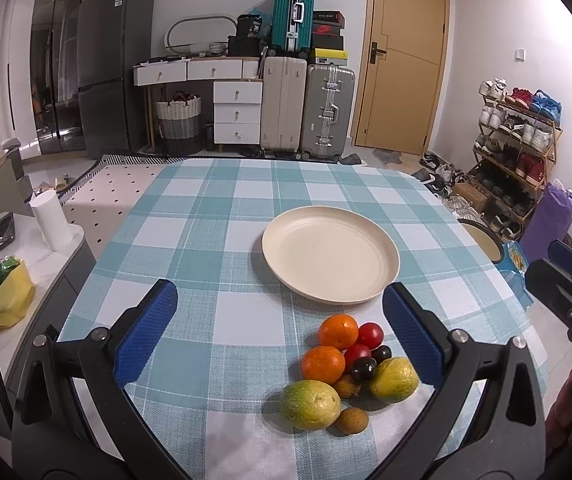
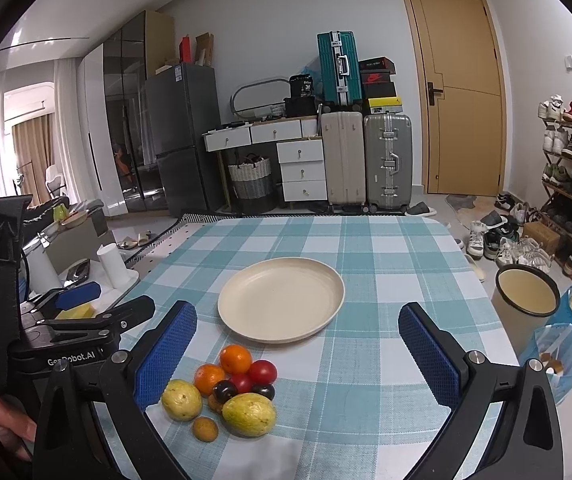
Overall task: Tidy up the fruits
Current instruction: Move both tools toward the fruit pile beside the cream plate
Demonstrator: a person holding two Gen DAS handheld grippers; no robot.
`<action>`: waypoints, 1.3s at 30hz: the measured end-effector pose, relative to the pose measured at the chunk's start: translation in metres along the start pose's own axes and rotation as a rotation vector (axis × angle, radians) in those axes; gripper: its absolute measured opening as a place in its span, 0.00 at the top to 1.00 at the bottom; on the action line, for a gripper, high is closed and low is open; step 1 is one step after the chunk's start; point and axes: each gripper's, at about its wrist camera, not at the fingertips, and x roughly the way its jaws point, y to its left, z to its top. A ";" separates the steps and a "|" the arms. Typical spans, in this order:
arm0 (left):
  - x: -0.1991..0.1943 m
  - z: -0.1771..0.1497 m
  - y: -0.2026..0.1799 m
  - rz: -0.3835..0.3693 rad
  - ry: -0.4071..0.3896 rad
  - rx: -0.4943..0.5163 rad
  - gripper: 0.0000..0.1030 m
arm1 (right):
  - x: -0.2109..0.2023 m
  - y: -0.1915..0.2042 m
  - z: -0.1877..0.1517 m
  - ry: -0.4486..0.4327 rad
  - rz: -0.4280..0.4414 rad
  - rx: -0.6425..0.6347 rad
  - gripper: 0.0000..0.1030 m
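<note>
Hovering above the near edge of a table covered in a teal-and-white checked cloth (image 1: 214,216), the left gripper (image 1: 280,332) has its two blue textured pads spread wide with nothing between them. Just right of its centre line lies the cluster of fruit: a large yellow-green oval fruit (image 1: 310,404) nearest the camera, a small brown round fruit (image 1: 351,419) touching its right side, and a second small brown fruit (image 1: 347,385) tucked behind. Two oranges (image 1: 323,364) sit one behind the other, with two red tomatoes (image 1: 370,335) just to their right, two dark plum-coloured round fruits (image 1: 363,369) in the middle of the pile, and a second yellow-green oval fruit (image 1: 393,379) at the right end, close to the gripper's right pad. Beyond the pile, apart from it, rests a round cream plate (image 1: 330,254) with nothing on it. Further right, the right gripper (image 2: 298,356) likewise hangs over the cloth with its blue pads wide apart and holding nothing; from its view the fruit pile lies toward its left pad and the cream plate sits ahead, left of centre. At the far right, off the table's edge, stands a cream bucket with a dark rim (image 2: 526,292) beside a blue bag (image 2: 566,332).
</note>
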 end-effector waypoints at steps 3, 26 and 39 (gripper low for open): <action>0.002 -0.001 0.001 0.003 -0.002 -0.002 0.01 | 0.000 0.001 0.001 -0.002 0.002 -0.004 0.00; 0.004 -0.006 0.006 0.004 0.008 -0.007 0.01 | 0.001 0.006 0.001 -0.001 0.017 -0.014 0.00; 0.006 -0.012 0.007 0.009 0.013 -0.010 0.01 | 0.000 0.009 -0.002 0.005 0.023 -0.012 0.00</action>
